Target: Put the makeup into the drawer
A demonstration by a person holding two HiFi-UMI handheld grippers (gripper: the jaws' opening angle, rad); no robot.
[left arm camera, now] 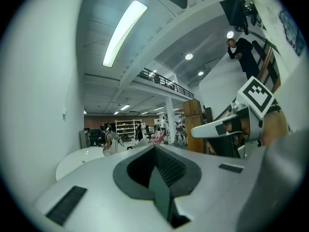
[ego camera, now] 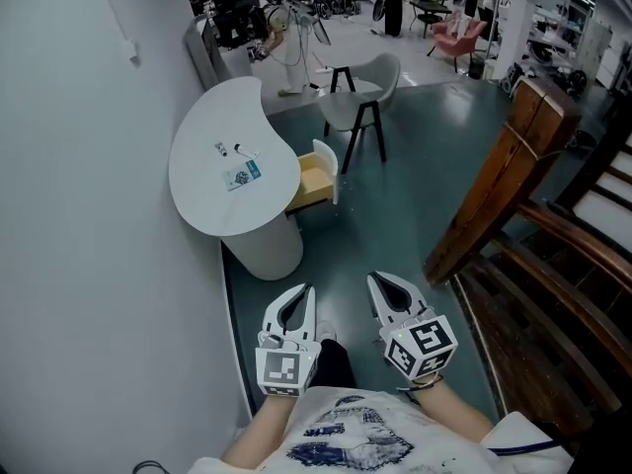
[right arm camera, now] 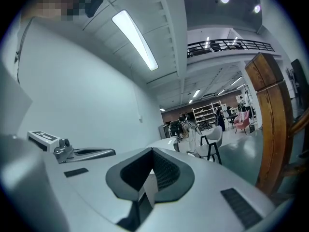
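A white curved table (ego camera: 202, 200) stands against the left wall, some way ahead of me. On it lie a small packet (ego camera: 242, 177) and two little makeup items (ego camera: 237, 150). A wooden drawer (ego camera: 314, 183) stands pulled out from the table's right side, and it looks empty. My left gripper (ego camera: 301, 292) and right gripper (ego camera: 378, 282) are held close to my body, side by side above the floor, both shut with nothing in them. In the left gripper view the table (left arm camera: 77, 158) shows far off past the closed jaws; the right gripper (left arm camera: 227, 127) is at the right.
A white chair (ego camera: 363, 97) with black legs stands just beyond the drawer. A wooden stair rail (ego camera: 504, 181) and steps run along the right. A grey-green floor (ego camera: 395, 225) lies between me and the table. Desks, shelves and people fill the far room.
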